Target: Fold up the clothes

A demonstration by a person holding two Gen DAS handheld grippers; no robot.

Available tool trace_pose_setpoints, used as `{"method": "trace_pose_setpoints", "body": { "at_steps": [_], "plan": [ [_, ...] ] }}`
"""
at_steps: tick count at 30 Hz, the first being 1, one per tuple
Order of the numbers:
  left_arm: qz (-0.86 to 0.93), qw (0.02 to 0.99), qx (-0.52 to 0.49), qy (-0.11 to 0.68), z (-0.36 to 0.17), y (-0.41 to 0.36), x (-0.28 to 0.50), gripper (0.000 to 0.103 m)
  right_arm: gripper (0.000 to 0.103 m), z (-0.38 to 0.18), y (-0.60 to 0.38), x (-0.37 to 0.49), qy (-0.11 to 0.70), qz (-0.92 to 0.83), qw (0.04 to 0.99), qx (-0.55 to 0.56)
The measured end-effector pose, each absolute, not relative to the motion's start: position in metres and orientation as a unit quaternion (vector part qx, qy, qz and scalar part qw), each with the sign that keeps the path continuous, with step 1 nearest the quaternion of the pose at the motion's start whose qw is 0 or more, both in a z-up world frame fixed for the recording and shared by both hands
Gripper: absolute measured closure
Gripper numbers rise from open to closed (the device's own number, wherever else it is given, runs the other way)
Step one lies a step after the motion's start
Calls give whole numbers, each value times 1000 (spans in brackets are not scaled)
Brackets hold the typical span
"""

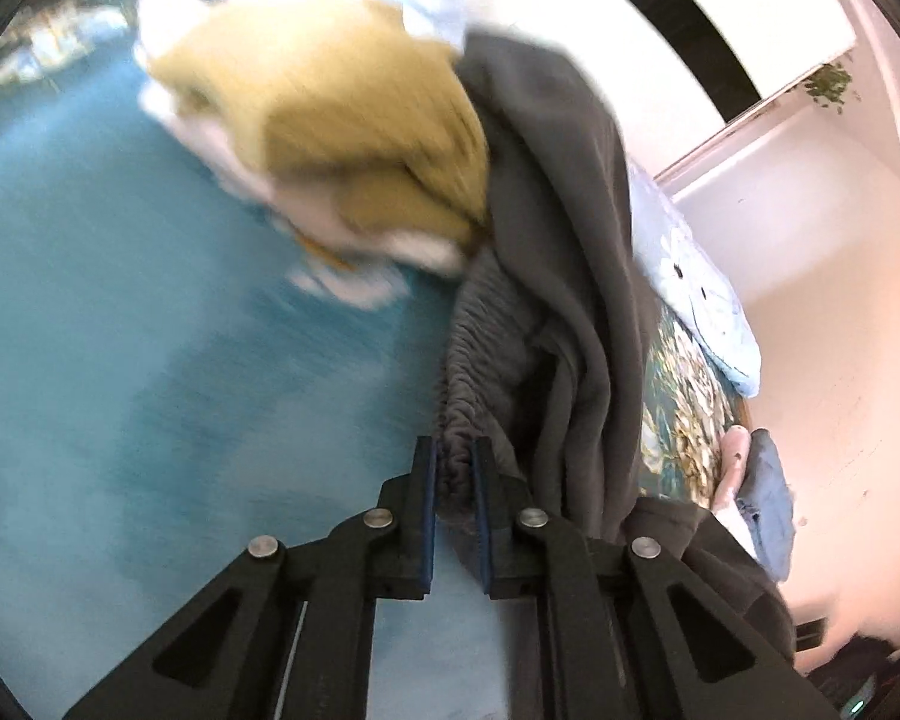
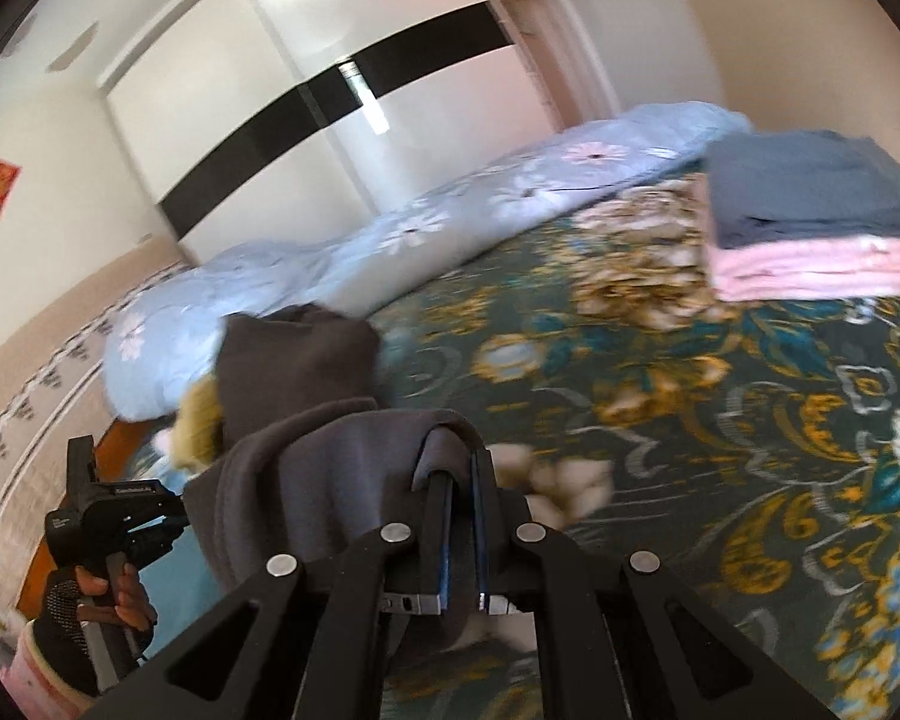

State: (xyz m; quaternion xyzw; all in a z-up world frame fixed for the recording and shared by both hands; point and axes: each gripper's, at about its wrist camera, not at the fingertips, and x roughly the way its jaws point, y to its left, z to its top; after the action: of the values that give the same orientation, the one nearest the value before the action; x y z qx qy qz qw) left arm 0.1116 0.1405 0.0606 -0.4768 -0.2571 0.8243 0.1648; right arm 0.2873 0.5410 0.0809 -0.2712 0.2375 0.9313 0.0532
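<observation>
A dark grey garment with a gathered elastic waistband hangs lifted over the bed. My left gripper is shut on that waistband. My right gripper is shut on another edge of the same grey garment, which drapes over its fingers. The left gripper's body shows in the right wrist view, held in a gloved hand at the lower left. A mustard-yellow garment lies in a heap with white and pale blue cloth behind the grey one.
A teal bedspread with a gold floral pattern covers the bed. A pale blue flowered quilt lies rolled along the far side. A folded stack, blue-grey on pink, sits at the right. A white wardrobe stands behind.
</observation>
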Motion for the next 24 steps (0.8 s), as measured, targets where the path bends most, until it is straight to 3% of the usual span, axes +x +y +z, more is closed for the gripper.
{"method": "trace_pose_setpoints", "body": {
  "at_steps": [13,18,24],
  "plan": [
    [868,72,-402,-282,55,-20,174,94,97,87,381,243,203,924,-110,-305],
    [854,32,-407,-323,32,-76,201,94,97,74,364,236,209,918,-109,-319],
    [842,38,-417,-341,-3,-87,204,94,98,26,405,240,255,892,-33,-372]
  ]
}}
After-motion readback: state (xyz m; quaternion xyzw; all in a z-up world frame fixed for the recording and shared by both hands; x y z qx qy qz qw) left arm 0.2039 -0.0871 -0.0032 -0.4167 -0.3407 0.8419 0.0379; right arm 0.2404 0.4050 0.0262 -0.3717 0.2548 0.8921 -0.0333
